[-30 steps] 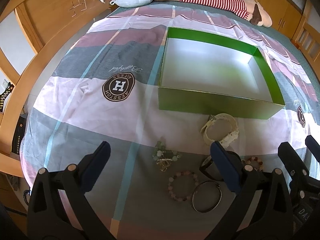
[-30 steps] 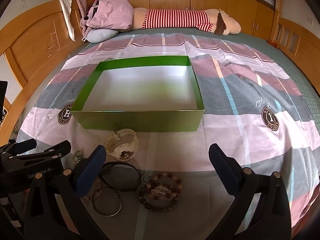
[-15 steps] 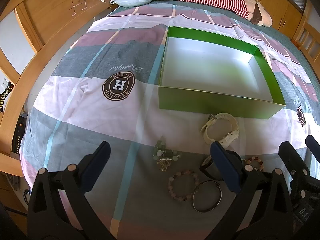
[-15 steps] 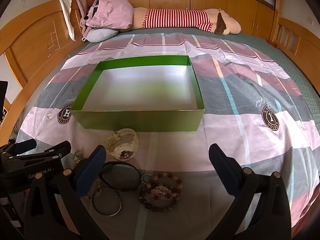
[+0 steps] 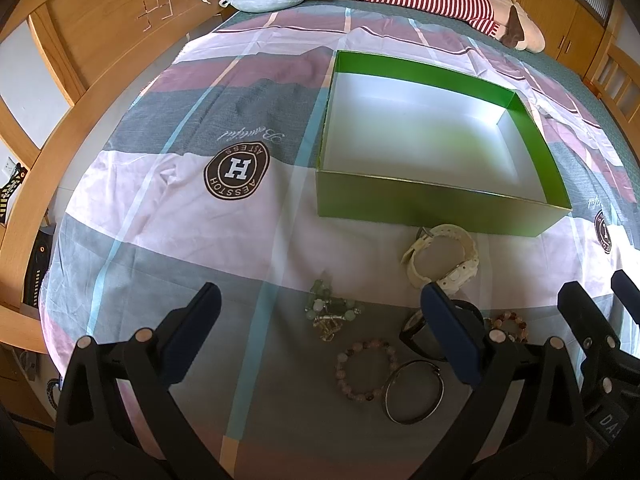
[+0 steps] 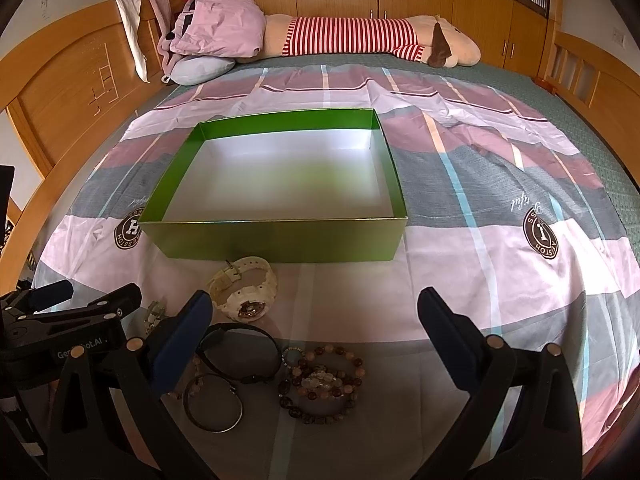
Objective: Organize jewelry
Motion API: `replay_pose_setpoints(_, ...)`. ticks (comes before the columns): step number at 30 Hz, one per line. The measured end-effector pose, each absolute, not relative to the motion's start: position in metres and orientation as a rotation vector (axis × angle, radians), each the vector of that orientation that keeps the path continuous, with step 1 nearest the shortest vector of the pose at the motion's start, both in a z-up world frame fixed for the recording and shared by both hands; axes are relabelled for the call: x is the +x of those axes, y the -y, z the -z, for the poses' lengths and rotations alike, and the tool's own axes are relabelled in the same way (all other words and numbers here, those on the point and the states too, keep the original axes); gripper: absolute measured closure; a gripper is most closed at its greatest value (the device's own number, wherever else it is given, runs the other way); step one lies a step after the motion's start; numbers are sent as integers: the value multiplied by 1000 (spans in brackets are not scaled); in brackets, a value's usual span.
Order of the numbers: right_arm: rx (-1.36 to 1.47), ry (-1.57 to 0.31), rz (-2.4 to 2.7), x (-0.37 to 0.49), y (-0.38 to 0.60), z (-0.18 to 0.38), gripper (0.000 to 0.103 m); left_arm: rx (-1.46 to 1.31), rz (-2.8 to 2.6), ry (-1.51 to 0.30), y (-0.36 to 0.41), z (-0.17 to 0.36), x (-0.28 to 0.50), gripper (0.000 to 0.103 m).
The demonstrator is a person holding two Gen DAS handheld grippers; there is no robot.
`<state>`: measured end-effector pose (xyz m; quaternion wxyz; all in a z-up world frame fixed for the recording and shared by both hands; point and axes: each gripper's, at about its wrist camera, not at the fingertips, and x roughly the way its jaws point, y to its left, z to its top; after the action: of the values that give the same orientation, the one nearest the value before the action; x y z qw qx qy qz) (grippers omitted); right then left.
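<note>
On the bedspread [image 6: 480, 264], the left gripper [image 5: 320, 336] hovers with jaws spread wide over the jewelry, its right finger hiding part of a black band [image 5: 416, 332]. Going right: green-bead bracelet [image 5: 330, 312], pink bead bracelet [image 5: 364, 372], metal bangle [image 5: 414, 392], white watch [image 5: 442, 258] just short of the green box [image 5: 420, 204] (touching or not, hard to tell). The right gripper [image 6: 312, 332] is wide too, nothing held. Only its view fully shows the brown bead pile [image 6: 320, 380]; there's bare sheet right of it.
</note>
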<state>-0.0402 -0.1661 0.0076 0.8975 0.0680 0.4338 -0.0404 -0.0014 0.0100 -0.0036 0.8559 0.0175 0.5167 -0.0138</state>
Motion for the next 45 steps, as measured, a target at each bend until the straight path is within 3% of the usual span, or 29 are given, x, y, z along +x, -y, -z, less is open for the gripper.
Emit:
replay_pose_setpoints(35, 146, -911, 81, -41, 165, -4, 1, 52, 31, -1105, -9, 9, 0, 2)
replay_pose_setpoints(40, 146, -911, 94, -38, 171, -2, 1, 24, 66, -1192, -30, 17, 20, 2)
replay_pose_setpoints(41, 156, -918, 87, -37, 173, -1, 2, -57, 95, -1244, -43, 22, 26, 4)
replay_pose_setpoints(45, 225, -1010, 34, -28, 181, 22, 29, -230, 123, -1356, -72, 40, 36, 35)
